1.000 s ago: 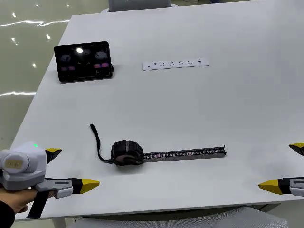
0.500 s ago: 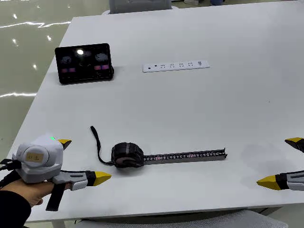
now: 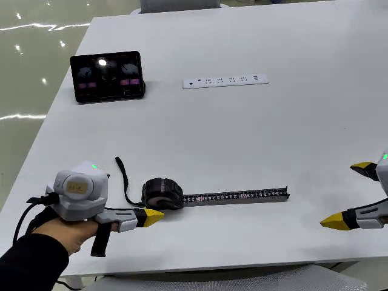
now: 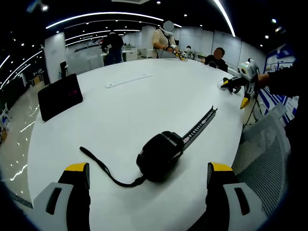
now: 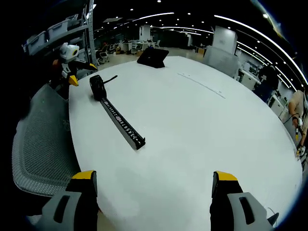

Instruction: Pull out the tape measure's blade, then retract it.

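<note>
Lying on the table (image 3: 242, 133), the tape measure (image 3: 162, 194) sends its blade (image 3: 242, 196) toward 3 o'clock; left gripper (image 4: 148, 168) and right gripper (image 3: 346, 193) gape wide.

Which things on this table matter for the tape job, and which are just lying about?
For the job: tape measure, its pulled-out blade, its strap.
Lying about: tablet, power strip.

Open-plan office or lab: long white table (image 3: 273, 139), ceiling light strips (image 4: 106, 13) at top, storage shelves (image 5: 55, 30) upper left.
</note>
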The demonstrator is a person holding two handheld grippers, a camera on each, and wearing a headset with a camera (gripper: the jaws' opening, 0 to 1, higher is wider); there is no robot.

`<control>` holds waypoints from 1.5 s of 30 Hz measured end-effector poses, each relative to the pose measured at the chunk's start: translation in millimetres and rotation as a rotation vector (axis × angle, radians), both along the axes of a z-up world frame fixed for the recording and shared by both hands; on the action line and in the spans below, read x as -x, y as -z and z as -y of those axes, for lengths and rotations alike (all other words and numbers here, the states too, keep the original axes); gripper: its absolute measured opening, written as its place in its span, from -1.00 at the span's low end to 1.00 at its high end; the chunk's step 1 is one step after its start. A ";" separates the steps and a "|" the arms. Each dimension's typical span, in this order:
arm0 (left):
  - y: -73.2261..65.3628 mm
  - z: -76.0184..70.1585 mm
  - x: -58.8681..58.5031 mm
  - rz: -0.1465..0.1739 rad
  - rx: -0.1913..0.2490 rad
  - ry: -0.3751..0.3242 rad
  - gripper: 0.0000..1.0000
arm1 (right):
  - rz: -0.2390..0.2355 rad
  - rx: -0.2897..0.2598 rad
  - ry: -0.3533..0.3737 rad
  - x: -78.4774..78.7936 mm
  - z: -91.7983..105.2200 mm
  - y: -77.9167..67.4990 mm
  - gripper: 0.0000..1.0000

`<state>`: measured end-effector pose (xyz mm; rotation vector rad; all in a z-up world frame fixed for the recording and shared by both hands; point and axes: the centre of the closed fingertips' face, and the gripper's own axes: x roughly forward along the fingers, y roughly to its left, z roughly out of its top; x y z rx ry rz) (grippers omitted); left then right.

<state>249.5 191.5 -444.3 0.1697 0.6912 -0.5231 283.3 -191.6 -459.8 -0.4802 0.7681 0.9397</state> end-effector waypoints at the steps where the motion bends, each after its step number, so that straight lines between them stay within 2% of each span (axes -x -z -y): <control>1: 0.1 1.5 -0.7 0.001 -0.001 -0.001 0.98 | 0.004 0.004 -0.007 -1.7 -0.9 -0.2 0.98; 9: 5.1 15.0 -7.1 0.009 -0.013 -0.006 0.98 | 0.005 0.029 -0.068 -13.3 -11.0 1.9 0.98; 11: 7.7 18.4 -9.3 0.012 -0.017 -0.012 0.98 | 0.023 0.043 -0.102 -17.1 -15.1 1.9 0.98; 13: 11.6 20.1 -11.7 0.011 -0.025 -0.032 0.98 | 0.057 0.056 -0.177 -18.6 -21.9 0.7 0.98; 14: 12.2 21.8 -12.3 0.011 -0.021 -0.038 0.98 | 0.064 0.050 -0.193 -18.8 -25.3 -0.1 0.98; 16: 11.6 28.1 -13.2 0.012 0.007 -0.046 0.98 | 0.041 0.060 -0.198 -17.9 -28.2 2.3 0.98; 19: 10.7 32.3 -16.1 0.021 0.015 -0.059 0.98 | 0.038 0.065 -0.221 -20.0 -34.5 3.3 0.98; 22: 8.4 36.2 -22.0 0.031 0.064 -0.113 0.98 | 0.034 0.072 -0.243 -23.1 -41.2 4.4 0.98; 24: 9.9 36.8 -24.0 0.027 0.069 -0.124 0.98 | 0.025 0.074 -0.254 -23.3 -44.9 4.9 0.98; 27: 10.1 41.8 -26.9 0.026 0.091 -0.137 0.98 | 0.039 0.085 -0.290 -24.9 -52.0 5.0 0.94; 29: 10.3 44.1 -29.1 0.034 0.088 -0.144 0.98 | 0.032 0.097 -0.318 -24.8 -56.2 6.7 0.87; 31: 10.2 44.1 -31.5 0.043 0.089 -0.161 0.98 | 0.027 0.104 -0.334 -26.2 -60.2 8.5 0.90; 35: 8.8 39.7 -36.7 0.063 0.085 -0.222 0.98 | 0.019 0.117 -0.359 -29.1 -65.4 11.3 0.85; 37: 11.5 37.9 -38.9 0.072 0.067 -0.237 0.98 | 0.007 0.123 -0.367 -29.7 -67.7 14.3 0.86; 38: 15.4 31.1 -39.9 0.078 0.019 -0.263 0.98 | -0.008 0.129 -0.375 -29.0 -69.0 16.8 0.86; 39: 18.7 30.0 -39.5 0.074 0.003 -0.267 0.98 | -0.021 0.134 -0.379 -28.1 -69.4 18.6 0.86; 45: 21.6 29.2 -40.3 0.094 0.017 -0.330 0.98 | -0.036 0.151 -0.412 -28.9 -73.7 26.5 0.83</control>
